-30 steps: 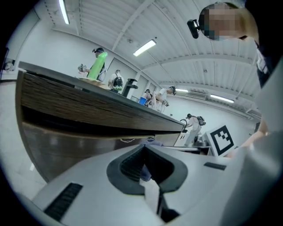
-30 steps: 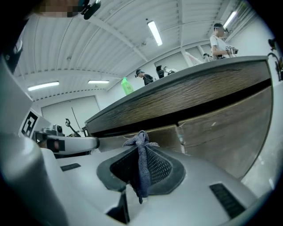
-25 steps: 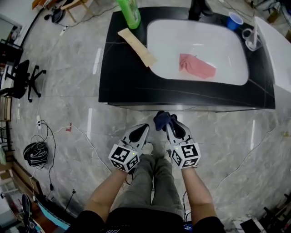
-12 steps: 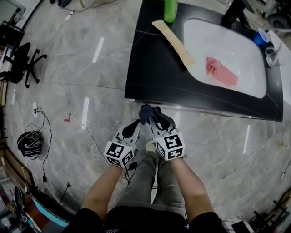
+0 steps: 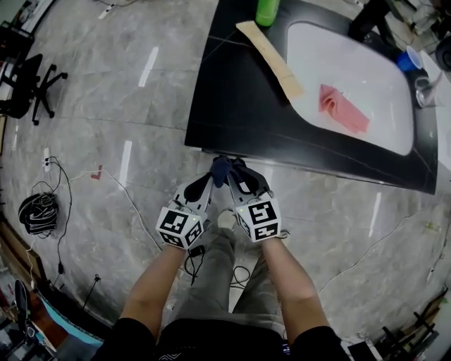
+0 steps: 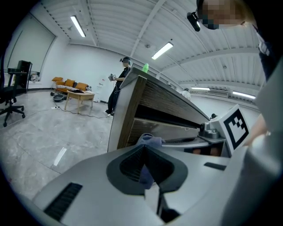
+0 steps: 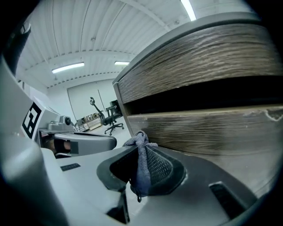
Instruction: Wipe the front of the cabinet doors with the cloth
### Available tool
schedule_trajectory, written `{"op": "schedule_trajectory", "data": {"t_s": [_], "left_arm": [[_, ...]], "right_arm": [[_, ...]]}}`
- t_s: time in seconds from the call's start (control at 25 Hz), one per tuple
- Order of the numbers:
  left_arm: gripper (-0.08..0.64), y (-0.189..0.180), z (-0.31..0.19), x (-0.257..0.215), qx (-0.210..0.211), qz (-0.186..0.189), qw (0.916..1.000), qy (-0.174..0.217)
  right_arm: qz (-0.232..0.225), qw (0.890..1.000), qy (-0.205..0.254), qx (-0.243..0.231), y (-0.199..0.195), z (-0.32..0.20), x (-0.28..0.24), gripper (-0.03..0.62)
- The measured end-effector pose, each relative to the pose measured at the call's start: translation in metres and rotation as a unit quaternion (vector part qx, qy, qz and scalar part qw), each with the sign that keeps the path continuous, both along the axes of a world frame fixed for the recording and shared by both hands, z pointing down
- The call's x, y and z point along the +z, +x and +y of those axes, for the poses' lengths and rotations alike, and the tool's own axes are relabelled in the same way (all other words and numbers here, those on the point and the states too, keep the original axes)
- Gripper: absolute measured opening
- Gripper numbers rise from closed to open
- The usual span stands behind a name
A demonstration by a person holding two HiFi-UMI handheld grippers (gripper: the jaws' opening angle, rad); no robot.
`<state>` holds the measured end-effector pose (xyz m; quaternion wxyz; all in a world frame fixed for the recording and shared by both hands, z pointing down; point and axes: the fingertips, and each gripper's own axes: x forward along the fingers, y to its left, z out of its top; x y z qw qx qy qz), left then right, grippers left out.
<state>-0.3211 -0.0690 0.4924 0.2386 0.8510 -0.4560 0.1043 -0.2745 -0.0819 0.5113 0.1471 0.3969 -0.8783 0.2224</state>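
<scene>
Both tongs are clenched on one dark blue cloth point(image 5: 221, 168). The left tongs point(image 5: 208, 179) and right tongs point(image 5: 233, 173) meet tip to tip at the frame's centre. In the left gripper view a fold of the cloth point(image 6: 149, 141) bulges above the closed left tongs point(image 6: 146, 155). In the right gripper view the cloth point(image 7: 141, 164) hangs pinched between the right tongs point(image 7: 139, 152).

The bunch sits just at the wood-grain cabinet front point(image 7: 199, 128), near its left corner; contact cannot be made out. Above it lies the black desk point(image 5: 239, 106) with a white sink point(image 5: 366, 67). A pink rag point(image 5: 343, 110) lies in the sink, and a beige strip point(image 5: 271, 60) and a green bottle point(image 5: 266, 10) are at the upper edge. An office chair point(image 5: 28, 84) stands at upper left.
</scene>
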Motion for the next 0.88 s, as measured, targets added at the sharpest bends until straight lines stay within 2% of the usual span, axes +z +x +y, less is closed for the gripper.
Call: {"op": "schedule_trajectory", "data": {"t_s": [0.32,0.52,0.88], "left_arm": [[0.000,0.070,0.020,0.011,0.006,0.003,0.9999,-0.015],[0.000,0.131,0.031,0.012,0.045,0.001,0.9989,-0.014],[0.000,0.222,0.038,0.009,0.084,0.013,0.9963,-0.001]], "right_arm": [[0.014,1.000,0.008,0.022,0.091,0.007,0.001,0.066],[0.025,0.999,0.010,0.047,0.154,0.013,0.001,0.066],[0.044,0.995,0.009,0.086,0.256,0.017,0.011,0.066]]}}
